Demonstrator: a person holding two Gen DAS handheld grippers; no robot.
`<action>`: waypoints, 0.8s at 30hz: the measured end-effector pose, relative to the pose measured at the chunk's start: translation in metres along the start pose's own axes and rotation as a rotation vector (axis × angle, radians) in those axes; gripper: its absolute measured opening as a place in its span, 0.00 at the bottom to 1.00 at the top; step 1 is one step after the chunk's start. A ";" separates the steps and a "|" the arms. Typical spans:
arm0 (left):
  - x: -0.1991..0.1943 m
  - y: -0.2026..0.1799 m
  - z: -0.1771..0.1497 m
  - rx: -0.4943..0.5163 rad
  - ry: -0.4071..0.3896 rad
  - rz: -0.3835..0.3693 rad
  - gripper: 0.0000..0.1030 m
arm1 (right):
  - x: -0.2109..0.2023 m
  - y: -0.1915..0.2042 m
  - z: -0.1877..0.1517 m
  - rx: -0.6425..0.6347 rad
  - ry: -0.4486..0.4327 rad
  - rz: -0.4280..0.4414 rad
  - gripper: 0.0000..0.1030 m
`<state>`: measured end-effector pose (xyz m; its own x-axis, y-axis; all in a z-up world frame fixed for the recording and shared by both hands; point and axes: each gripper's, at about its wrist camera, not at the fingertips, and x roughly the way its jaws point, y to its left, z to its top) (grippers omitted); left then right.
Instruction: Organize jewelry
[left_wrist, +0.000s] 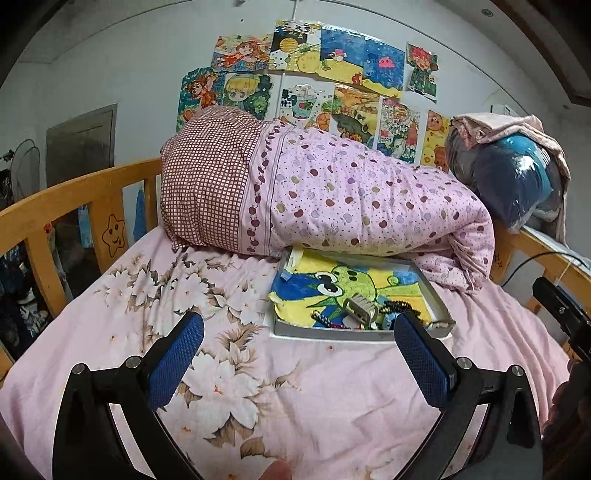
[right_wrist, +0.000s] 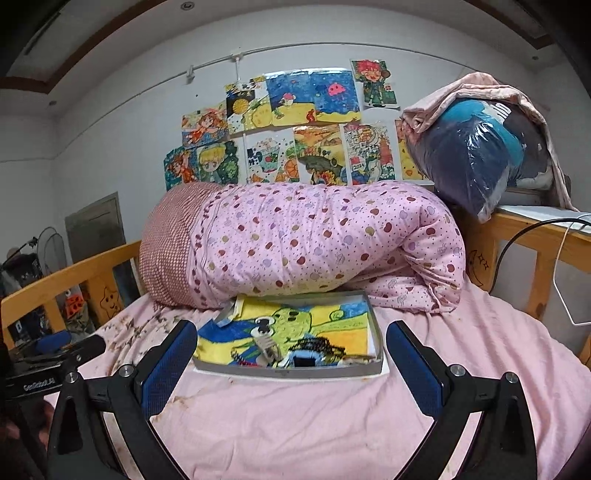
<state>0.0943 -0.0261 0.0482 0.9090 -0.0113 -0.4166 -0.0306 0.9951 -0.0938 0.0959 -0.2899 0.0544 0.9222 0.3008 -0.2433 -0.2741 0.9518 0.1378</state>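
Observation:
A shallow grey tray (left_wrist: 325, 334) lined with a frog drawing lies on the pink bed. At its near right corner sit a beige hair claw (left_wrist: 360, 309), a dark beaded string (left_wrist: 400, 306) and other small pieces in a heap. The tray (right_wrist: 295, 372) also shows in the right wrist view, with the claw (right_wrist: 267, 349) and beads (right_wrist: 319, 346). My left gripper (left_wrist: 299, 365) is open and empty, above the sheet just short of the tray. My right gripper (right_wrist: 291, 369) is open and empty, its fingers on either side of the tray's near edge.
A rolled pink quilt (left_wrist: 332, 199) lies right behind the tray. A wooden bed rail (left_wrist: 74, 206) runs along the left and right. A plastic-wrapped bundle (right_wrist: 487, 155) sits on the right rail. The other gripper shows at each view's edge (left_wrist: 565, 314).

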 end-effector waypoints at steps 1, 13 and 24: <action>-0.002 0.000 -0.002 0.006 -0.001 0.001 0.98 | -0.002 0.001 -0.002 -0.004 0.003 -0.001 1.00; -0.022 0.000 -0.022 0.052 -0.033 -0.038 0.98 | -0.024 0.016 -0.023 0.021 0.031 -0.029 1.00; -0.014 0.004 -0.053 0.074 0.036 -0.023 0.98 | 0.001 0.019 -0.054 0.003 0.118 -0.031 1.00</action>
<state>0.0594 -0.0275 0.0060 0.8935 -0.0364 -0.4475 0.0222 0.9991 -0.0369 0.0768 -0.2686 0.0046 0.8915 0.2767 -0.3588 -0.2451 0.9605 0.1318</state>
